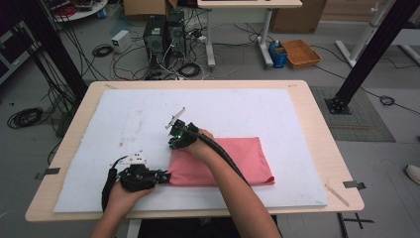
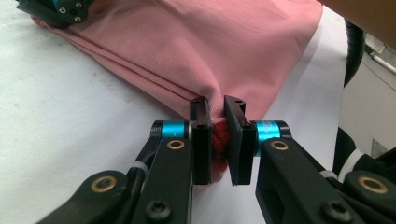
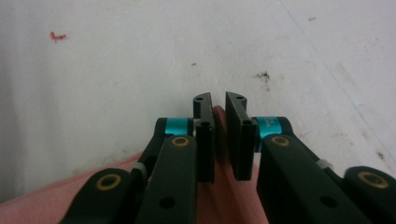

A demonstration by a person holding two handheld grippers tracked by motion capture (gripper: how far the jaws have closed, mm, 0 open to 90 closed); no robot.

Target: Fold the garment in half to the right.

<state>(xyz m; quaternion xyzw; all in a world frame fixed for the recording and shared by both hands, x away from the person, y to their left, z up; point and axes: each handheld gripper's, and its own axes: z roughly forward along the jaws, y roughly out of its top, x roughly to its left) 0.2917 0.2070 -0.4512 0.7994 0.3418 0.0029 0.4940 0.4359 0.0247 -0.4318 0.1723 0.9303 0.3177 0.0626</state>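
Pink fabric is the one thing being worked: a single folded cloth [image 1: 223,161] lying on the near right part of the white sheet [image 1: 124,114] that covers the wooden tabletop [image 1: 317,129]. Two grippers are on it. Nearest, the left gripper [image 1: 163,177] is clamped on the cloth's near left corner; in the left gripper view the fabric bunches between its pads. A little farther in, the right gripper [image 1: 174,143] pinches the cloth's far left corner, its jaws closed on a thin fold of pink. One forearm crosses over the cloth. Beyond the tabletop, on the floor, stand two computer towers [image 1: 163,34] among loose cables, and one orange tray [image 1: 300,53].
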